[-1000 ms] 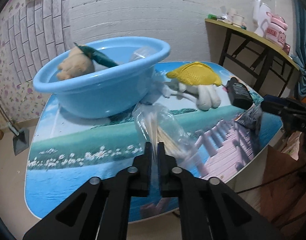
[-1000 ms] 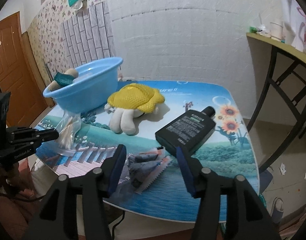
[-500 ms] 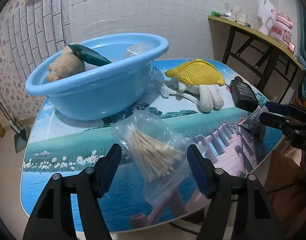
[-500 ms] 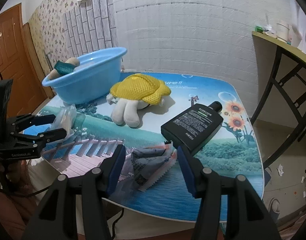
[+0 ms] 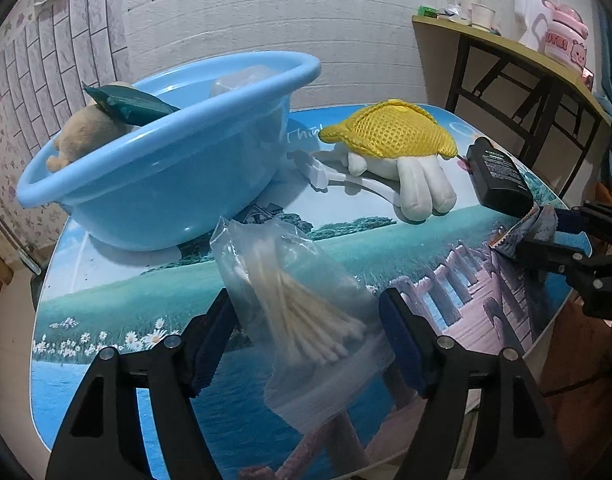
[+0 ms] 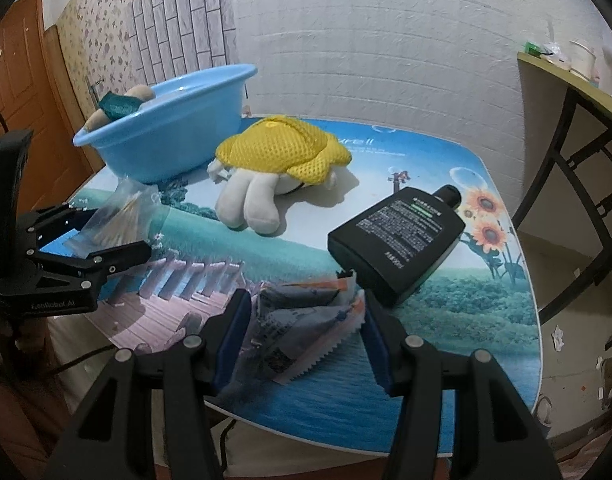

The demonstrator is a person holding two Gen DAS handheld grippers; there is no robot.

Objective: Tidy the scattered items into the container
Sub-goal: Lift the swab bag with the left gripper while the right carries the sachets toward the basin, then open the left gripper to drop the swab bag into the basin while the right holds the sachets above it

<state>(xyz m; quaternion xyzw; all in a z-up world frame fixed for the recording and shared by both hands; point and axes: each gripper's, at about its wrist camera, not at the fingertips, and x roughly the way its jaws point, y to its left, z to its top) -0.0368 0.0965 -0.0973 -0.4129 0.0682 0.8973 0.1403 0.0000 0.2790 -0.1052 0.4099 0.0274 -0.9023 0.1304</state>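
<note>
A clear bag of cotton swabs (image 5: 302,320) lies on the picture-printed table (image 5: 106,292), in front of the blue basin (image 5: 166,184). My left gripper (image 5: 306,344) straddles the bag with its jaws opening, and the pads stand off the plastic. A crumpled grey packet (image 6: 302,320) rests near the table's front edge. My right gripper (image 6: 306,328) is open around it, one finger on each side. The basin holds a tan plush toy (image 5: 86,136), a green packet (image 5: 134,104) and a clear item. A yellow plush turtle (image 6: 282,152) and a black bottle (image 6: 401,236) lie on the table.
A white cable with a plug (image 5: 317,172) lies between the basin and the turtle. A side table with a black frame (image 6: 565,128) stands to the right, with cups and a kettle on it. A brown door (image 6: 10,100) is at the left. A white wall backs the table.
My left gripper went from shut on the swab bag to open; the bag now lies on the table between its fingers. My right gripper sank closer around the grey packet.
</note>
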